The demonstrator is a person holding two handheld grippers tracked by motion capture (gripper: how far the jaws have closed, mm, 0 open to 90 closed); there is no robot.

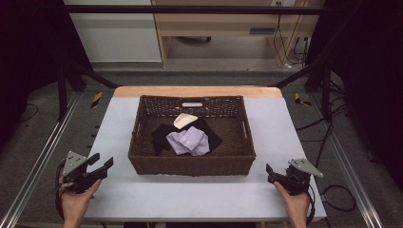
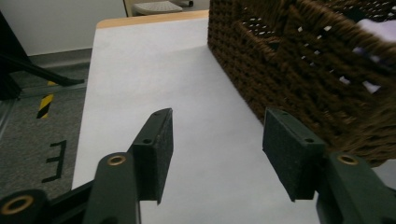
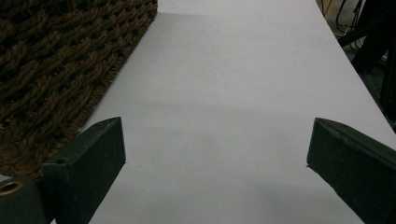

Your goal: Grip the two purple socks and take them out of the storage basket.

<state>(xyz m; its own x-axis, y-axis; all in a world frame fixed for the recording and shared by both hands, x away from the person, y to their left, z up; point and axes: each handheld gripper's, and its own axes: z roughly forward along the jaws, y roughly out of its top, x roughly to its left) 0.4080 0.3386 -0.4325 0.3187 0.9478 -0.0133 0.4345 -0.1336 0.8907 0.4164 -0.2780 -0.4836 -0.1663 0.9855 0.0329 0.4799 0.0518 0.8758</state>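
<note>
A dark brown woven basket [image 1: 142, 142] stands in the middle of the white table [image 1: 190, 194]. Inside it lie a crumpled lilac cloth [image 1: 190, 140], a cream cloth [image 1: 184, 120] and a black cloth [image 1: 160, 135]. My left gripper [image 1: 101, 161] rests at the near left of the table, open and empty; the left gripper view puts its jaws wide apart [image 2: 217, 140] beside the basket's wall [image 2: 289, 74]. My right gripper [image 1: 272, 172] sits at the near right, open with nothing between its jaws [image 3: 215, 149], the basket's corner [image 3: 60, 65] at its left.
The table's far edge has a wooden strip [image 1: 197, 91]. Black frame posts [image 1: 62, 80] stand at the back corners, and cables [image 1: 340, 194] trail on the floor at the right. Yellow-black tape marks [image 1: 97, 99] lie on the floor by the far corners.
</note>
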